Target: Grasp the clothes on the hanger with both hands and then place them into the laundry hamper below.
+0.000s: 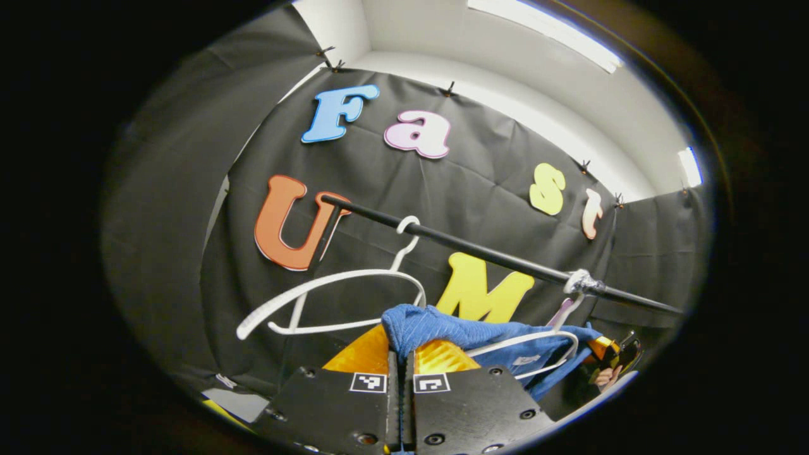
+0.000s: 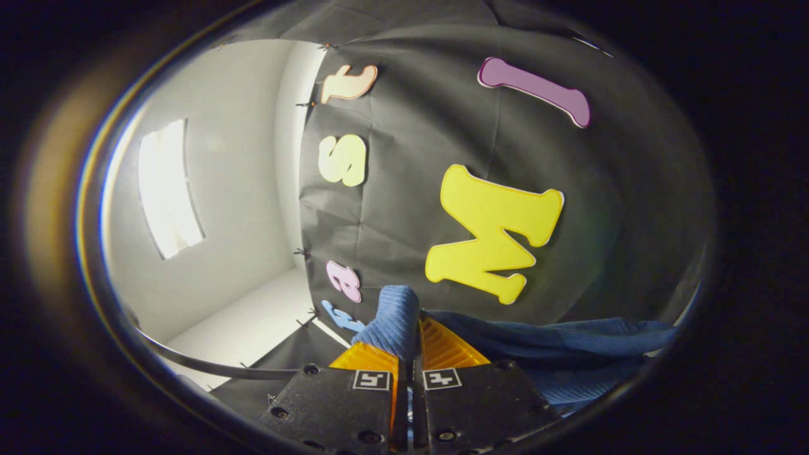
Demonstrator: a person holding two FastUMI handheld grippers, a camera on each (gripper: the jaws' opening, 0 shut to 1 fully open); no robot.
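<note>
In the left gripper view, the left gripper (image 1: pixel 401 354) has its two fingers drawn narrow on a bunched fold of the blue knit garment (image 1: pixel 442 328), which rises just above the fingertips. From there the cloth trails away to the right, where it drapes over a white hanger (image 1: pixel 537 344) that hangs from the black rail (image 1: pixel 480 253) by a taped hook. A second, bare white hanger (image 1: pixel 328 297) hangs on the same rail farther left. Low at the far right edge, the other gripper and the hand holding it show partly, beyond the cloth.

In the right gripper view, the right gripper (image 2: pixel 414 354) is likewise nearly closed, pinching a ridged blue fold that stands up between its fingers; the rest of the garment stretches off to the right, low in the scene.

The garment seems to be held at two points and still partly on its hanger. To do this step well, both grips should stay firm while the cloth is drawn clear of the hanger's arm together, evenly, so that neither end snags or drags the hanger along the rail. The hamper's place I cannot tell.
</note>
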